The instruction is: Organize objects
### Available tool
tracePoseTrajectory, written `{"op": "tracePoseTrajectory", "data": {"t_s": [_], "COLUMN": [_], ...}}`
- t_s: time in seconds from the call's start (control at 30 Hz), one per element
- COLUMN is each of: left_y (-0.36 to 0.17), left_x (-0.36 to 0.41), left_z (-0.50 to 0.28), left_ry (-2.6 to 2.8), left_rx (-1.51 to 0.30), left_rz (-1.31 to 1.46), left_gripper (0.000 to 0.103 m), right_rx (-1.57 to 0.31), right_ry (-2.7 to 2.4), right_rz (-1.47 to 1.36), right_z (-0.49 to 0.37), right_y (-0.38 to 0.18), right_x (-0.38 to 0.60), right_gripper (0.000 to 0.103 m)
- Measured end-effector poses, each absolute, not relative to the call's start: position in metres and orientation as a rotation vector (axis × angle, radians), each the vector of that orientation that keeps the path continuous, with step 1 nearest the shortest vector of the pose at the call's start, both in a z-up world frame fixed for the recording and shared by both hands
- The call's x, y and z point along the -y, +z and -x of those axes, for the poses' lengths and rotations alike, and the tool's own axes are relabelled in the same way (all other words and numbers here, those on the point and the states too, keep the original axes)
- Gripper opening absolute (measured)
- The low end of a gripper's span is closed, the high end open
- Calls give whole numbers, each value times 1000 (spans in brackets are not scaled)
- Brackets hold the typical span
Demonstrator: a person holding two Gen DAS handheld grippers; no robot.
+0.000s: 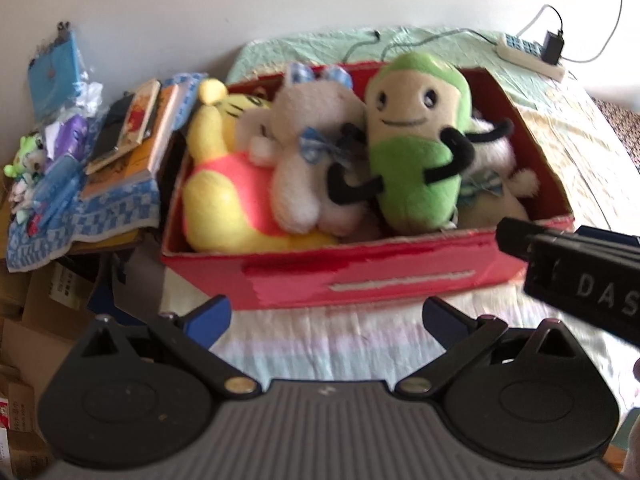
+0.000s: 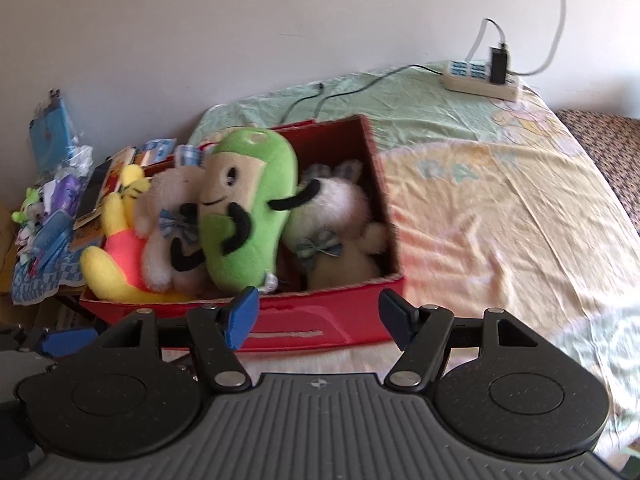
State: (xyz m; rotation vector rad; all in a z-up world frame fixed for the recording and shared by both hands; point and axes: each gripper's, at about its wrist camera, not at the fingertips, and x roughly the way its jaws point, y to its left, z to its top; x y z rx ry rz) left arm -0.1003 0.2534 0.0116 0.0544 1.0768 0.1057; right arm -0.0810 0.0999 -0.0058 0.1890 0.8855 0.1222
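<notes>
A red cardboard box [image 1: 360,276] [image 2: 320,316] sits on the bed and holds several plush toys. A green bean-shaped plush [image 1: 416,140] [image 2: 248,208] with black arms stands in the middle. A yellow bear in a pink top [image 1: 224,176] [image 2: 116,240] lies at the left end, with a beige rabbit [image 1: 304,152] [image 2: 164,224] beside it and a white rabbit with a bow [image 1: 496,176] [image 2: 340,224] at the right end. My left gripper [image 1: 326,320] is open, just short of the box's front wall. My right gripper [image 2: 320,320] is open too, close to the same wall, with nothing between its fingers.
A side table left of the box carries a blue checked cloth [image 1: 80,216], stacked books [image 1: 132,132] and small toys. A power strip [image 2: 480,80] with cables lies at the bed's far end. The bedsheet [image 2: 500,208] right of the box is bare. Cardboard boxes [image 1: 24,320] stand below left.
</notes>
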Motion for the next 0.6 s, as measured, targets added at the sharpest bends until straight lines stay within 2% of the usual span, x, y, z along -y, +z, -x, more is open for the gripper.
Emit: {"op": "tracePoseTrajectory", "data": {"t_s": [0.6], "left_y": [5], "left_x": [-203], "left_z": [97], "left_ry": [-55], "left_rx": [-1080], "left_rz": [-137], "left_gripper": [102], "right_rx": [-907], "right_ry": [-85], "right_rz": [-258], "right_z": [96], "right_y": [-19], "right_x": [-46], "right_gripper": [69]}}
